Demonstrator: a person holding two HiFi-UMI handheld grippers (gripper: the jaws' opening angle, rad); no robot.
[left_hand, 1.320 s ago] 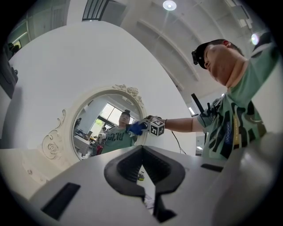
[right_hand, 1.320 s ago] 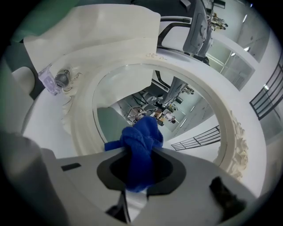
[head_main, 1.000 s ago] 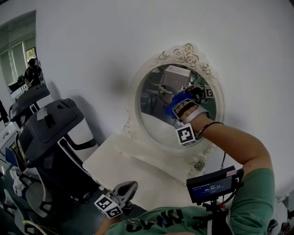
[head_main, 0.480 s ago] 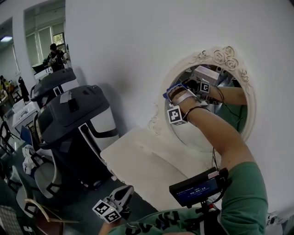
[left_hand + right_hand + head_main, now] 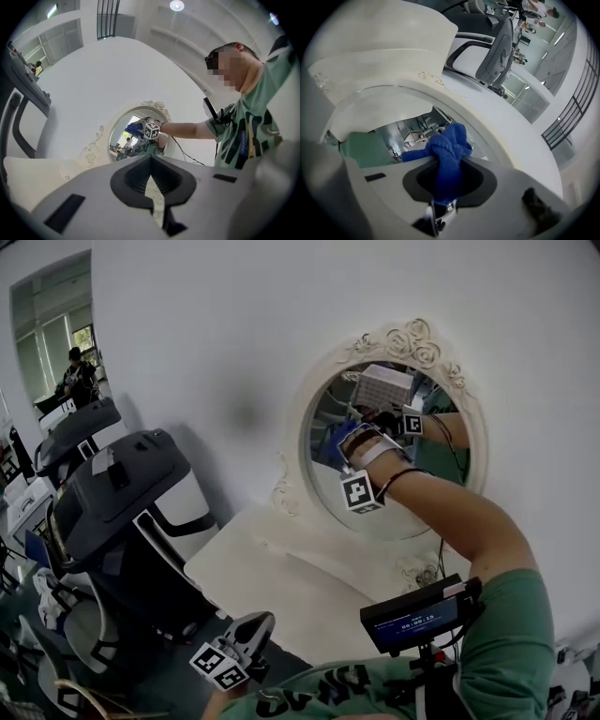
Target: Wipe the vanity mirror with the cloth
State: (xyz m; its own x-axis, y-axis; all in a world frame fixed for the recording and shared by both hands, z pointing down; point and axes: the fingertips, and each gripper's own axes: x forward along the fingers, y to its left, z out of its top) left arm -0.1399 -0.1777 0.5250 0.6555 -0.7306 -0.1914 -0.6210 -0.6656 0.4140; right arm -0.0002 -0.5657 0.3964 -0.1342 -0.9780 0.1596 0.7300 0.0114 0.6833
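1. Vanity mirror (image 5: 375, 521): oval, ornate white frame, mounted on the wall.
2. Right arm (image 5: 469, 526): raised and stretched out to the glass.
3. Right gripper (image 5: 349, 439): at the mirror's upper left area, clamped on the cloth (image 5: 449, 149), blue, bunched against the glass.
4. Left gripper (image 5: 251, 629): held low near the body, jaws pressed together, empty.

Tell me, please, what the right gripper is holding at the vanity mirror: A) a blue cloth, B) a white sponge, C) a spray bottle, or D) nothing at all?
A: the right gripper is shut on a bunched blue cloth, which it holds up at the glass of the vanity mirror.
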